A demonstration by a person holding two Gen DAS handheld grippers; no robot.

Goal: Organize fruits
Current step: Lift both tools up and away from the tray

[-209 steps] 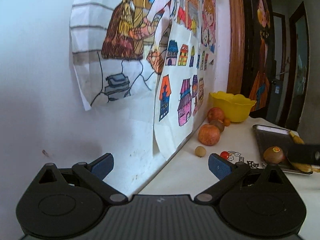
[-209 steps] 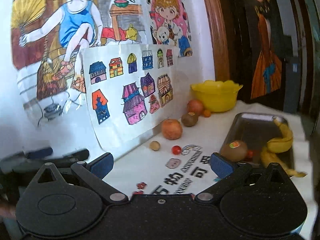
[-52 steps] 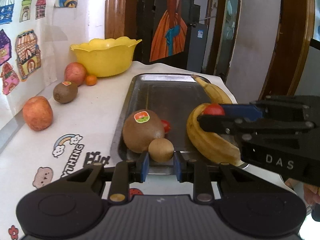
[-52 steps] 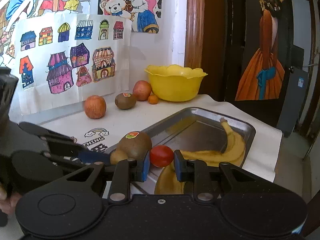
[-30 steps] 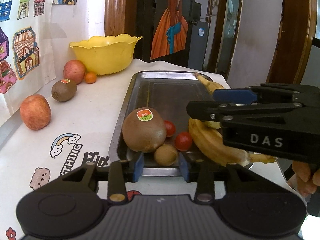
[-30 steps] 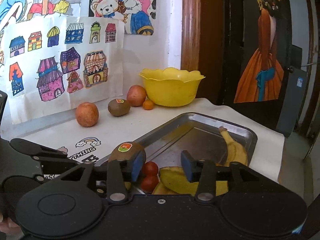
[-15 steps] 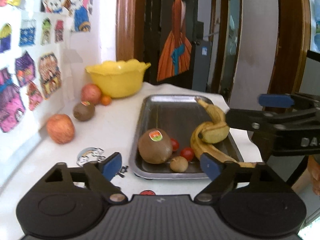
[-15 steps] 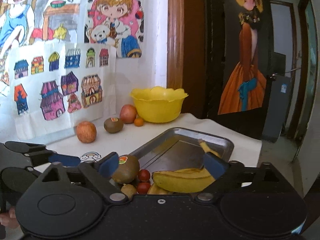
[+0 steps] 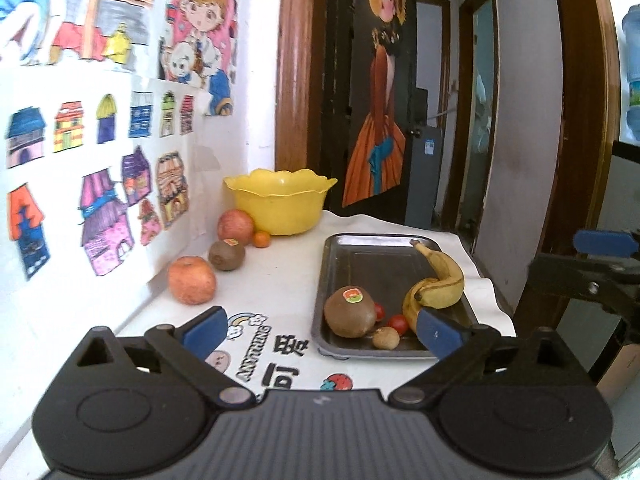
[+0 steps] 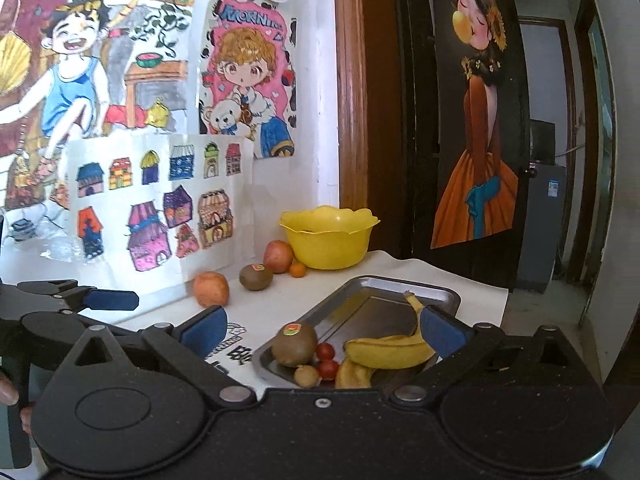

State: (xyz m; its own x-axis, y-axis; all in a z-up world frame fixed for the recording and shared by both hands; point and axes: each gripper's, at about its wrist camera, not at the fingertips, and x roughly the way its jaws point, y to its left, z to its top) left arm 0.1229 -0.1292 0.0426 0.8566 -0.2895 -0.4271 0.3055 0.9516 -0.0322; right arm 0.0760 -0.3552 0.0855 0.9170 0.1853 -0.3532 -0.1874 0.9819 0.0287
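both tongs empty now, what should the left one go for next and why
Probably swing the left tongs, open and empty, toward the nearest apple: it sits loose on the table by the wall, outside the metal tray that already holds the banana.

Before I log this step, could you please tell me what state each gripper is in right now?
Left gripper: open, jaws just widened, holding nothing.
Right gripper: open, jaws just widened, holding nothing.
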